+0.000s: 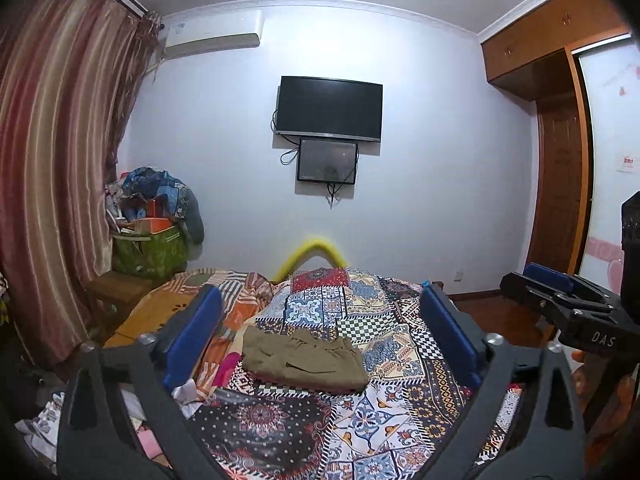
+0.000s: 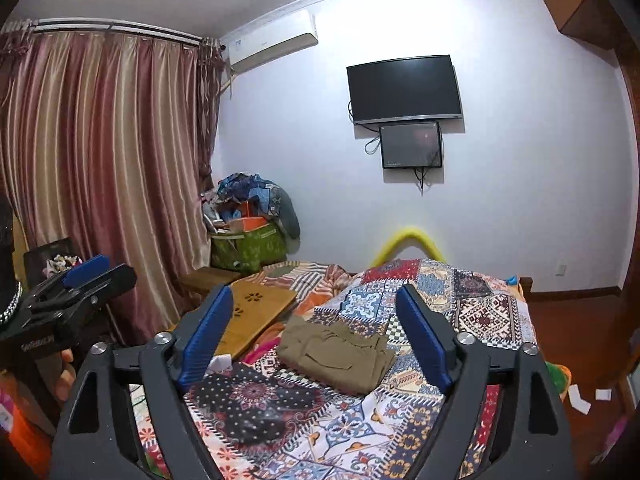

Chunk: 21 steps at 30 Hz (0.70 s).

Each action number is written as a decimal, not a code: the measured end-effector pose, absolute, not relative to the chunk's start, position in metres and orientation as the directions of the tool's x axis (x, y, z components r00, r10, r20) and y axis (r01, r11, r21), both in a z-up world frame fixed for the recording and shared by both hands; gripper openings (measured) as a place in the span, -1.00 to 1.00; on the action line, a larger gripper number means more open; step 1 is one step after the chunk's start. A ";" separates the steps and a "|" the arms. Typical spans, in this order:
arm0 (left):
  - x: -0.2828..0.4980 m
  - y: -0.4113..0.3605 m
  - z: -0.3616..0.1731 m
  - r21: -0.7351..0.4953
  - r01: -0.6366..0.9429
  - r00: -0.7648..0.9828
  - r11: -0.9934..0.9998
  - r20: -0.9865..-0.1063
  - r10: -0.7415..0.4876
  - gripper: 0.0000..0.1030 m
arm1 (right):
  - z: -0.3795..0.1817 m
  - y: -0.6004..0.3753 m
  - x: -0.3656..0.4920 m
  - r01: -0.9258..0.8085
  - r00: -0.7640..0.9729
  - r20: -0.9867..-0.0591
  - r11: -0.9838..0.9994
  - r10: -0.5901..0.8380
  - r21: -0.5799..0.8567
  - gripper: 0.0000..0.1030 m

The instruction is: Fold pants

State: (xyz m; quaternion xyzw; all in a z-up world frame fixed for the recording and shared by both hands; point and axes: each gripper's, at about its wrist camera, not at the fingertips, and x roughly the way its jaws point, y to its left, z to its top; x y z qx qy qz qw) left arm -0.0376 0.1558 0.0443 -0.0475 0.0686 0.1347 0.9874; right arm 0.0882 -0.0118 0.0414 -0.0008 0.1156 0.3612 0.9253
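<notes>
The olive-brown pants (image 1: 304, 360) lie folded into a compact rectangle on the patchwork bedspread (image 1: 380, 412). My left gripper (image 1: 320, 312) hovers above and short of them, open, with nothing between its blue pads (image 1: 192, 332). In the right wrist view the same pants (image 2: 336, 352) rest on the bedspread (image 2: 352, 420), and my right gripper (image 2: 316, 316) is open and empty, held back from them. Each gripper also shows at the edge of the other's view: the right gripper (image 1: 560, 296) and the left gripper (image 2: 80, 280).
A wooden lap board (image 2: 256, 312) lies on the bed left of the pants. A green bag with piled clothes (image 2: 248, 240) stands by the striped curtain (image 2: 100, 184). A television (image 1: 328, 108) hangs on the far wall; a wardrobe (image 1: 560, 184) stands at right.
</notes>
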 end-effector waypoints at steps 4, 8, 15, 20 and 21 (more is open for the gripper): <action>-0.049 0.154 0.043 -0.087 -0.278 0.953 0.957 -0.150 0.263 0.99 | 0.038 -0.010 0.080 -0.651 0.735 -0.210 0.757 0.645 0.048 0.83; -0.049 0.152 0.044 -0.090 -0.293 0.948 0.952 -0.157 0.277 0.99 | 0.038 -0.016 0.070 -0.638 0.748 -0.192 0.768 0.635 0.051 1.00; -0.048 0.147 0.038 -0.084 -0.294 0.946 0.952 -0.168 0.277 0.99 | 0.040 -0.019 0.060 -0.622 0.769 -0.181 0.783 0.613 0.006 1.00; -0.046 0.144 0.038 -0.072 -0.290 0.947 0.954 -0.165 0.276 0.99 | 0.039 -0.021 0.060 -0.622 0.768 -0.176 0.782 0.616 0.019 1.00; -0.046 0.144 0.037 -0.071 -0.288 0.948 0.955 -0.166 0.273 0.99 | 0.038 -0.022 0.059 -0.623 0.768 -0.176 0.782 0.616 0.021 1.00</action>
